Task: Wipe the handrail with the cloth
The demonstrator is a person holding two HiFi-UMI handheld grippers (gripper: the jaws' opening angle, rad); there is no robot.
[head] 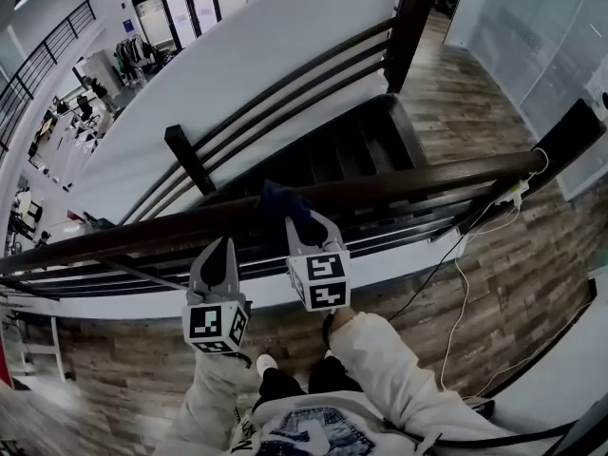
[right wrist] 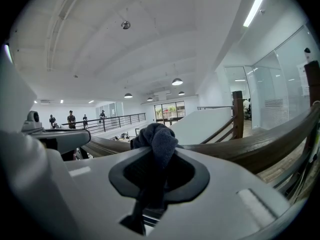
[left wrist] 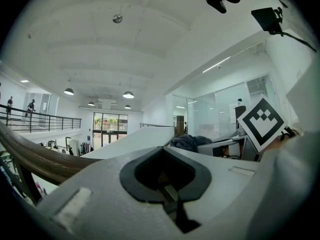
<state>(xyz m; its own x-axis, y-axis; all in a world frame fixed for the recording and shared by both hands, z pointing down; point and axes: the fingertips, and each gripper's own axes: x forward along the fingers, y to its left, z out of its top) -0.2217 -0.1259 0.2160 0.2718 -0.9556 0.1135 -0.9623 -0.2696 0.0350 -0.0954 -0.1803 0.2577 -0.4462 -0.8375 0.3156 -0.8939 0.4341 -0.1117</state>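
The right gripper (head: 311, 224) is clamping the dark cloth (head: 283, 200) on the wooden handrail (head: 427, 174), while the left gripper (head: 225, 247) is hovering just beside it, jaws together and empty.

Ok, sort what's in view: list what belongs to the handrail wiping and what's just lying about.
For the job:
handrail
cloth, at the rail
right gripper, shut on the cloth

Just there:
white cable on the floor
stairs beyond the rail
left gripper, shut, holding nothing
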